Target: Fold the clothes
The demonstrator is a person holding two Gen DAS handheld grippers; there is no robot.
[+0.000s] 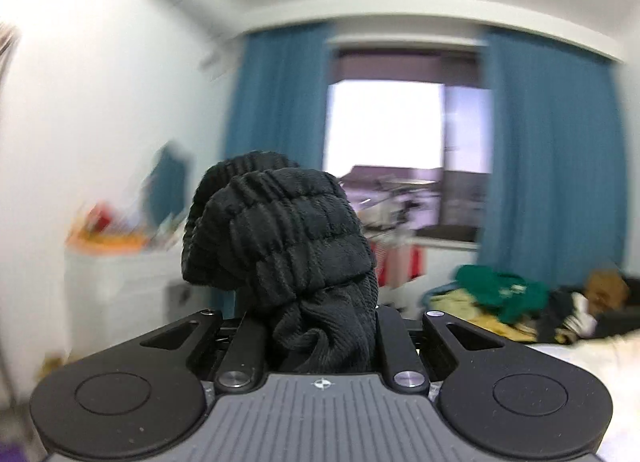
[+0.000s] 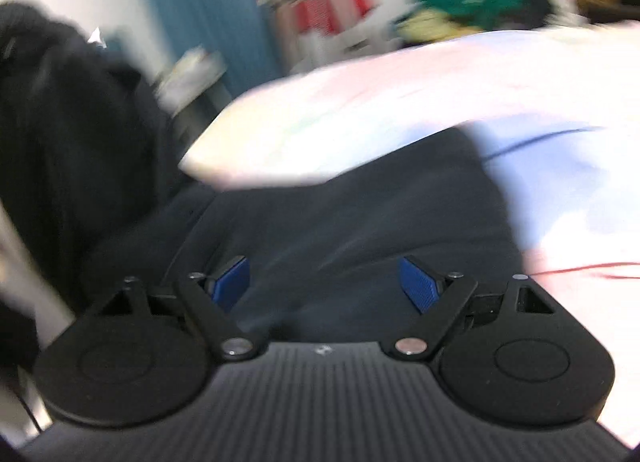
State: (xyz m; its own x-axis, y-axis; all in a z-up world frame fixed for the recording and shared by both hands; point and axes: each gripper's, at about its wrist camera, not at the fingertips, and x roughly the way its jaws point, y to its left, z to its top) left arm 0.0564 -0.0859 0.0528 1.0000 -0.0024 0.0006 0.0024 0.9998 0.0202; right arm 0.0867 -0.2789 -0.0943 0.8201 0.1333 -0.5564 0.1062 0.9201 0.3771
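Note:
My left gripper [image 1: 320, 326] is shut on the ribbed elastic waistband of a black garment [image 1: 280, 238], which bunches up above the fingers and hides the pads. It is held high, facing the window. In the right wrist view the black garment [image 2: 340, 214] hangs from the upper left and lies spread over the white bed [image 2: 400, 94]. My right gripper [image 2: 326, 286] is open just above the dark cloth, its blue pads [image 2: 420, 288] apart and empty. The view is blurred by motion.
A pile of other clothes, green [image 1: 500, 290] and yellow, lies at the far side of the bed. Blue curtains [image 1: 552, 166] frame a window. A white cabinet [image 1: 120, 282] with clutter stands at the left wall.

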